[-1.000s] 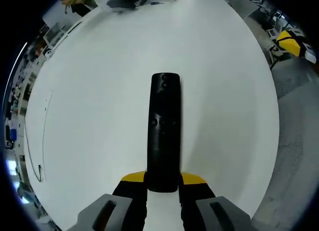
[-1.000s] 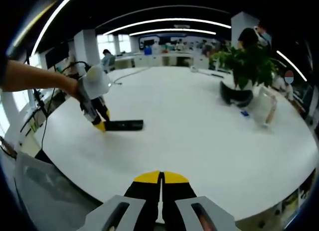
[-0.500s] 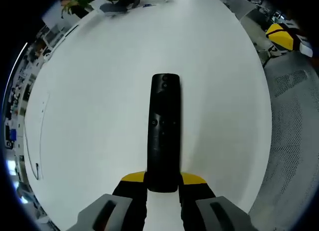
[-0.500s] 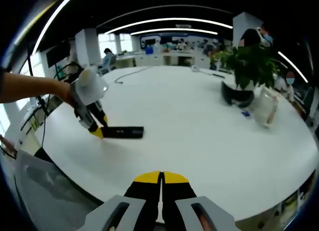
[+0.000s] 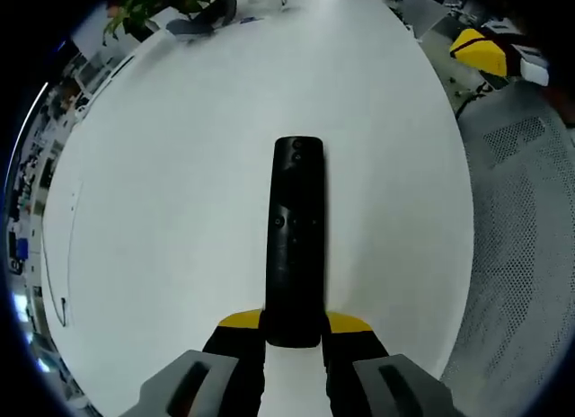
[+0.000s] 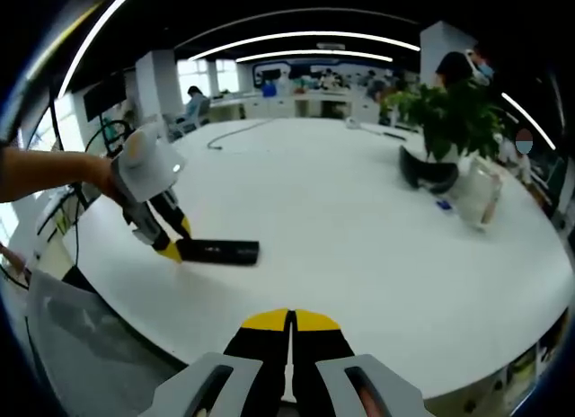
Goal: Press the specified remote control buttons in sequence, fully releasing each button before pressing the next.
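Note:
A long black remote control [image 5: 296, 237] runs straight up the left gripper view, buttons facing up, its near end clamped between the yellow-tipped jaws of my left gripper [image 5: 294, 327]. In the right gripper view the same remote [image 6: 218, 251] lies low over the white table [image 6: 359, 228], held at its left end by the left gripper [image 6: 171, 246] in a person's hand. My right gripper [image 6: 289, 323] hovers at the table's near edge, jaws shut together with nothing between them, well apart from the remote.
A potted plant [image 6: 449, 120], a dark object [image 6: 427, 173] and a clear container [image 6: 476, 197] stand at the table's far right. A cable [image 6: 229, 138] lies at the back left. Grey floor [image 5: 512, 255] lies past the table's edge.
The left gripper has carried the remote slightly nearer and lower over the table in the right gripper view; the left view's background has shifted. The right gripper has stayed still.

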`<state>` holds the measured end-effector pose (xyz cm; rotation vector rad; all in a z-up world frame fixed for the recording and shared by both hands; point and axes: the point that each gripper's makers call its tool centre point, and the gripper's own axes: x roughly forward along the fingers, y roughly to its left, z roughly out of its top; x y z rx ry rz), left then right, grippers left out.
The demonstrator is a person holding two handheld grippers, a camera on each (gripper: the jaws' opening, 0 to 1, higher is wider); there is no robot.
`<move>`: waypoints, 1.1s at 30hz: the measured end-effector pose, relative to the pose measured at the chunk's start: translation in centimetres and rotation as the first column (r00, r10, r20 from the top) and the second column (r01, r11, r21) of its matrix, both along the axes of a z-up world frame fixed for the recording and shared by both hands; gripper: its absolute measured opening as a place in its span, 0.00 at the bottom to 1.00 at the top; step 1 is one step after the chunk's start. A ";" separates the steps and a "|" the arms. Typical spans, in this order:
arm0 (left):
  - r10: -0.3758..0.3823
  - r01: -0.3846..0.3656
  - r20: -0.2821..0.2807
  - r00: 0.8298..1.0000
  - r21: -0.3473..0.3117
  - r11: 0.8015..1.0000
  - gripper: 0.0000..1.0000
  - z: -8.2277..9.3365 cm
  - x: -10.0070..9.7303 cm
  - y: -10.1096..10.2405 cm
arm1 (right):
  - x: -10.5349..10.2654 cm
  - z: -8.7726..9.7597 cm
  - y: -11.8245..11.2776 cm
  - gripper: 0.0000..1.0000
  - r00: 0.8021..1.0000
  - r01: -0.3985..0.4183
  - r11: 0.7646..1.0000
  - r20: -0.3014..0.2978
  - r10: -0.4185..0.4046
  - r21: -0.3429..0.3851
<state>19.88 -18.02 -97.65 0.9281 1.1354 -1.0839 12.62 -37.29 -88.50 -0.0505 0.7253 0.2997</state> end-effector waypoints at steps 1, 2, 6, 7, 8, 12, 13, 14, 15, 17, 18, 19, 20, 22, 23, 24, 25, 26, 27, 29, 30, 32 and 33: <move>0.000 0.000 0.001 1.000 -0.002 1.000 0.23 0.0 -0.2 0.0 | 0.0 0.0 0.0 0.00 1.000 0.000 1.000 0.000 0.000 0.000; 0.001 -0.001 0.002 1.000 -0.005 1.000 0.23 0.0 -0.4 -0.1 | 0.0 0.0 0.0 0.00 1.000 0.001 1.000 -0.002 -0.001 0.000; 0.001 -0.001 0.003 1.000 -0.015 1.000 0.23 0.0 -1.1 -0.4 | -0.1 0.0 0.0 0.00 1.000 0.000 1.000 0.000 0.000 0.000; 0.006 -0.006 0.003 1.000 -0.019 1.000 0.23 0.0 -1.3 -0.4 | -0.1 0.0 0.0 0.00 1.000 0.000 1.000 0.000 0.000 0.000; 0.006 -0.006 0.005 1.000 -0.019 1.000 0.23 0.0 -1.4 -0.5 | -0.1 0.0 0.1 0.00 1.000 0.000 1.000 0.000 0.000 0.000; 0.020 -0.020 0.005 1.000 -0.021 1.000 0.23 0.0 -1.8 -0.7 | -0.2 -0.1 0.0 0.00 1.000 0.001 1.000 -0.001 -0.001 0.000; 0.023 -0.023 0.005 1.000 -0.022 1.000 0.23 0.0 -1.9 -0.7 | -0.2 -0.1 0.0 0.00 1.000 0.001 1.000 -0.002 -0.001 -0.001; 0.024 -0.024 0.004 1.000 -0.021 0.999 0.23 0.0 -2.0 -0.7 | -0.2 -0.1 0.1 0.00 1.000 0.000 1.000 -0.003 0.000 -0.002; 0.022 -0.022 0.004 1.000 -0.022 1.000 0.23 0.0 -2.1 -0.8 | -0.2 -0.1 0.1 0.00 1.000 -0.002 1.000 -0.004 0.002 -0.003; 0.019 -0.019 0.004 1.000 -0.024 1.000 0.23 0.0 -2.4 -0.9 | -0.3 -0.2 0.2 0.00 1.000 -0.007 1.000 -0.007 0.007 -0.005; 0.017 -0.017 0.004 1.000 -0.025 1.000 0.23 0.0 -2.5 -0.9 | -0.3 -0.2 0.2 0.00 1.000 -0.008 1.000 -0.009 0.008 -0.007; 0.015 -0.015 0.004 1.000 -0.028 0.999 0.23 0.0 -2.7 -1.0 | -0.3 -0.3 0.2 0.00 1.000 -0.010 1.000 -0.009 0.010 -0.008; 0.014 -0.014 0.005 1.000 -0.033 0.999 0.23 0.0 -2.8 -1.0 | -0.3 -0.2 0.2 0.00 1.000 -0.011 1.000 -0.009 0.011 -0.009; 0.015 -0.015 0.007 1.000 -0.039 0.999 0.23 0.0 -3.1 -1.1 | -0.3 -0.2 0.2 0.00 1.000 -0.011 1.000 -0.010 0.011 -0.009; 0.015 -0.015 0.007 1.000 -0.042 0.999 0.23 0.0 -3.2 -1.1 | -0.3 -0.3 0.2 0.00 1.000 -0.011 1.000 -0.011 0.011 -0.009; 0.013 -0.012 0.009 1.000 -0.046 0.999 0.23 0.0 -3.3 -1.2 | -0.3 -0.3 0.2 0.00 1.000 -0.011 1.000 -0.013 0.011 -0.009; 0.013 -0.012 0.008 1.000 -0.048 0.999 0.23 0.0 -3.4 -1.3 | -0.3 -0.3 0.2 0.00 1.000 -0.012 1.000 -0.013 0.012 -0.009; 0.014 -0.013 0.009 1.000 -0.048 0.999 0.23 0.0 -3.5 -1.3 | -0.3 -0.3 0.2 0.00 1.000 -0.012 1.000 -0.013 0.012 -0.010; 0.019 -0.018 0.009 1.000 -0.049 0.999 0.23 0.0 -3.6 -1.3 | -0.3 -0.3 0.2 0.00 1.000 -0.013 1.000 -0.012 0.013 -0.012; 0.026 -0.026 0.010 1.000 -0.048 0.998 0.23 0.0 -3.7 -1.4 | -0.4 -0.3 0.2 0.00 1.000 -0.013 1.000 -0.014 0.013 -0.013; 0.028 -0.027 0.010 1.000 -0.048 0.998 0.23 0.0 -3.8 -1.4 | -0.4 -0.3 0.2 0.00 1.000 -0.013 1.000 -0.015 0.013 -0.013; 0.033 -0.032 0.010 0.999 -0.049 0.998 0.23 0.0 -4.0 -1.5 | -0.4 -0.3 0.2 0.00 1.000 -0.012 1.000 -0.015 0.012 -0.013; 0.033 -0.032 0.010 0.999 -0.049 0.998 0.23 0.0 -4.1 -1.5 | -0.4 -0.4 0.3 0.00 1.000 -0.012 1.000 -0.016 0.012 -0.012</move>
